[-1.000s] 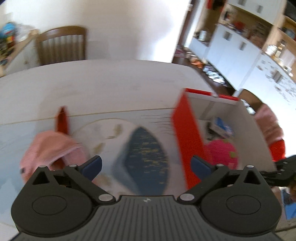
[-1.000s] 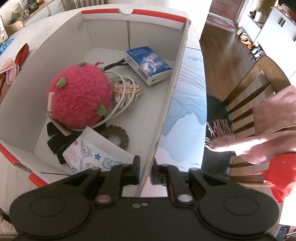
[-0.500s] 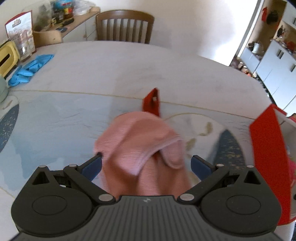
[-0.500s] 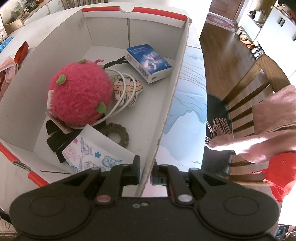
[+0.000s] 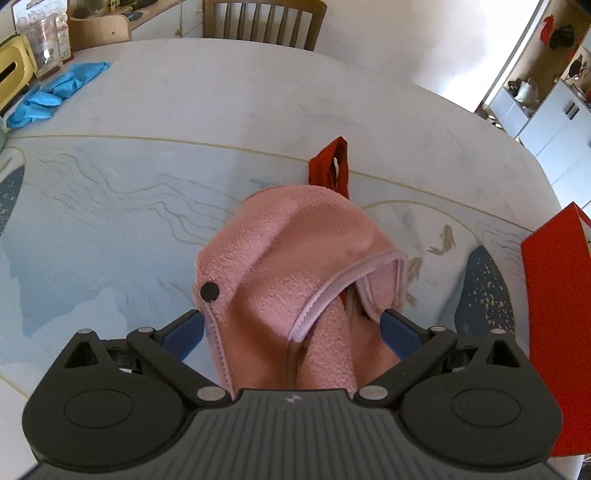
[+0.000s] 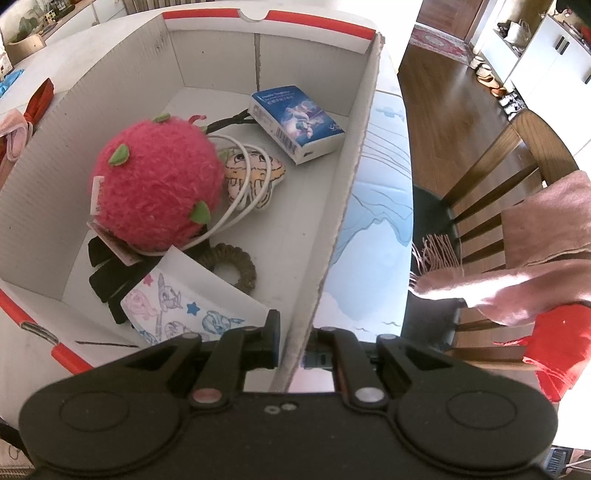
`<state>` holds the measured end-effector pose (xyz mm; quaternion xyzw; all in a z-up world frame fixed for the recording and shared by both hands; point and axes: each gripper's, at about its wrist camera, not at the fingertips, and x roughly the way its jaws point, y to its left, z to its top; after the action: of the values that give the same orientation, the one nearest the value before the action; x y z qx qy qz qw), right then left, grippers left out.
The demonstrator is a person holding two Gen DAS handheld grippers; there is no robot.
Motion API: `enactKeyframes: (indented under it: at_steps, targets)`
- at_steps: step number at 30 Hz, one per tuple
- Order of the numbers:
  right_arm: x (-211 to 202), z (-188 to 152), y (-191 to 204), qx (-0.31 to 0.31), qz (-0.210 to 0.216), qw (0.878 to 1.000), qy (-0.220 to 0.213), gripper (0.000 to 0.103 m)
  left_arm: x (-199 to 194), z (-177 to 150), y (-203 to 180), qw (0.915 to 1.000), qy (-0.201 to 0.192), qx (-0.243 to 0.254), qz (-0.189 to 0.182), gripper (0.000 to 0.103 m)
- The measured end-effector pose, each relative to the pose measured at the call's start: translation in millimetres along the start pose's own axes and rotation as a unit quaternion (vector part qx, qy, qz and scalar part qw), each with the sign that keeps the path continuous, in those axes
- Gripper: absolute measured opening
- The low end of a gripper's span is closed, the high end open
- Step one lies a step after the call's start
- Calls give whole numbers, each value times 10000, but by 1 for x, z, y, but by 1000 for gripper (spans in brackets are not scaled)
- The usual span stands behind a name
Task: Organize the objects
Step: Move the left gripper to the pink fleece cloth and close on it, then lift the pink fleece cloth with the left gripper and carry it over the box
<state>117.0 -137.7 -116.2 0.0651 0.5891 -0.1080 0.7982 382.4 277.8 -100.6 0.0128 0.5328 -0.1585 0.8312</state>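
Note:
A pink fleece cloth (image 5: 295,266) lies crumpled on the table, with a red fabric band (image 5: 330,166) sticking out behind it. My left gripper (image 5: 291,332) is open, its blue pads either side of the cloth's near end. My right gripper (image 6: 293,347) is shut on the right wall of the white cardboard box (image 6: 354,155). In the box lie a pink plush ball (image 6: 155,184), a blue tissue pack (image 6: 297,123), a white cable (image 6: 240,206), a small cartoon plush (image 6: 255,173), a brown hair tie (image 6: 236,267), a printed card (image 6: 184,310) and black items (image 6: 110,273).
Blue gloves (image 5: 55,94) and jars (image 5: 44,40) sit at the table's far left. The box's red outer side (image 5: 557,295) stands right of the cloth. Chairs stand behind the table (image 5: 262,22) and to the right, draped with a pink scarf (image 6: 517,258).
My left gripper has swung left from the box side to the pink cloth and closed in until the cloth sits between its open pads. The right gripper has stayed on the box wall.

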Motion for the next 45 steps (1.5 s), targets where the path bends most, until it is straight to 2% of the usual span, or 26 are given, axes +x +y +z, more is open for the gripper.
enactKeyframes:
  at_steps: [2,3,4,10,12,13,16,23,30,38,45]
  targets:
    - [0,0,0,5,3,10000,-3,8,0,-1,0,10000,3,-11,12,98]
    - [0,0,0,8,5,10000,-4,8,-1,-2,1,10000,16,-24,17,90]
    - [0,0,0,6,5,10000,-4,8,-1,-3,1,10000,27,-34,5,77]
    - [0,0,-1,25,18,10000,-23,8,-8,-8,2,10000,37,26,0,32]
    - [0,-1,-1,25,19,10000,-25,8,-13,-9,0,10000,-11,73,22,26]
    - [0,-1,-1,26,21,10000,-27,8,-16,-10,-1,9999,-36,108,16,19]
    - [1,-1,-1,25,28,10000,-32,8,-28,-9,-6,9998,-132,170,-30,15]
    - [0,-1,-1,18,32,10000,-64,8,-67,-4,-26,9974,-376,407,-466,14]
    - [-1,-2,-1,5,45,10000,-86,8,-105,4,-58,9903,-644,710,-1010,14]
    - [-2,-2,-1,-18,29,10000,-90,8,-130,10,-120,9751,-732,1300,-1642,14]
    - [-2,-3,-1,-8,39,9999,-96,8,-145,16,-179,9573,-689,1989,-1979,14]
